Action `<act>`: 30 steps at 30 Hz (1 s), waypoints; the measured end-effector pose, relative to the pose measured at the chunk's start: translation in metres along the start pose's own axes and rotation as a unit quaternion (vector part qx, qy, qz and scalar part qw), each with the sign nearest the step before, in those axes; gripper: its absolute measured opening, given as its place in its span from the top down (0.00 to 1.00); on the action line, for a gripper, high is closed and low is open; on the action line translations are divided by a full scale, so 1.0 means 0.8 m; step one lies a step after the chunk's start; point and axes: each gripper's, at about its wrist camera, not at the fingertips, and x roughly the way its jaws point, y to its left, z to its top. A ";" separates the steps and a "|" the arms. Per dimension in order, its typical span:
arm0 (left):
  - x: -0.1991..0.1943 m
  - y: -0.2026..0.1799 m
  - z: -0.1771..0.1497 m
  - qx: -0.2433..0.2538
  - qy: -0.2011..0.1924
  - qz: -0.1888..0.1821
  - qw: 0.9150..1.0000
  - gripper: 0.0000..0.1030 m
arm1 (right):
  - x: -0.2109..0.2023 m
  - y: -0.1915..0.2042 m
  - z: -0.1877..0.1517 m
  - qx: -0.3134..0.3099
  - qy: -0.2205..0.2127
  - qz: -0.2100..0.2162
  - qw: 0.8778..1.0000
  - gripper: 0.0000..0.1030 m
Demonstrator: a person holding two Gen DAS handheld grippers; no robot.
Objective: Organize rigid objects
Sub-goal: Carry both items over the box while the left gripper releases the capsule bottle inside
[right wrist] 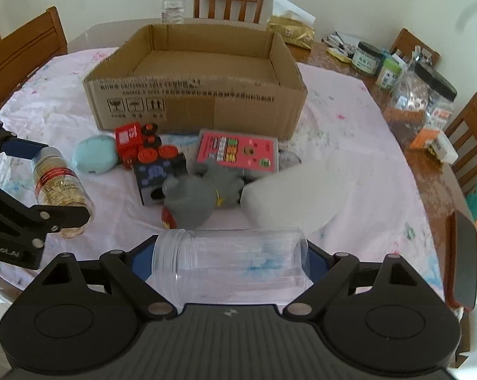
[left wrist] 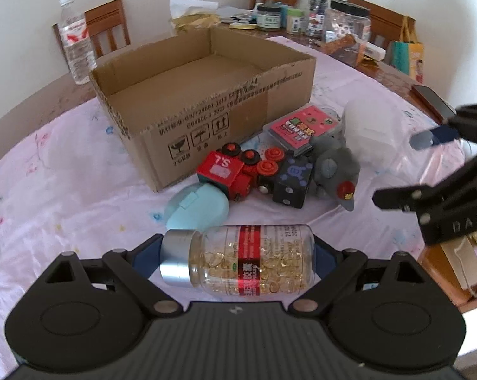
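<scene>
Both loads are lifted: the left gripper [left wrist: 238,253] has its fingers clamped on the pill bottle [left wrist: 238,259], the right gripper [right wrist: 228,259] on the clear jar [right wrist: 230,264]. The carry comes next, I judge, toward the empty box [right wrist: 194,107] at 12 o'clock on the bench [right wrist: 349,145].

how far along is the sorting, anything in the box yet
Nothing looks done: the cardboard box shows only a bare floor. In hand: the left gripper clamps the capsule bottle, and the right gripper clamps a clear jar. Left on the cloth: the toy train, teal case, pink card box, black cube and grey plush.
</scene>
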 end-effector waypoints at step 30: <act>0.073 0.076 0.212 -0.086 -0.027 0.091 0.992 0.10 | 0.046 -0.087 0.217 -0.105 -0.080 0.112 0.985 0.10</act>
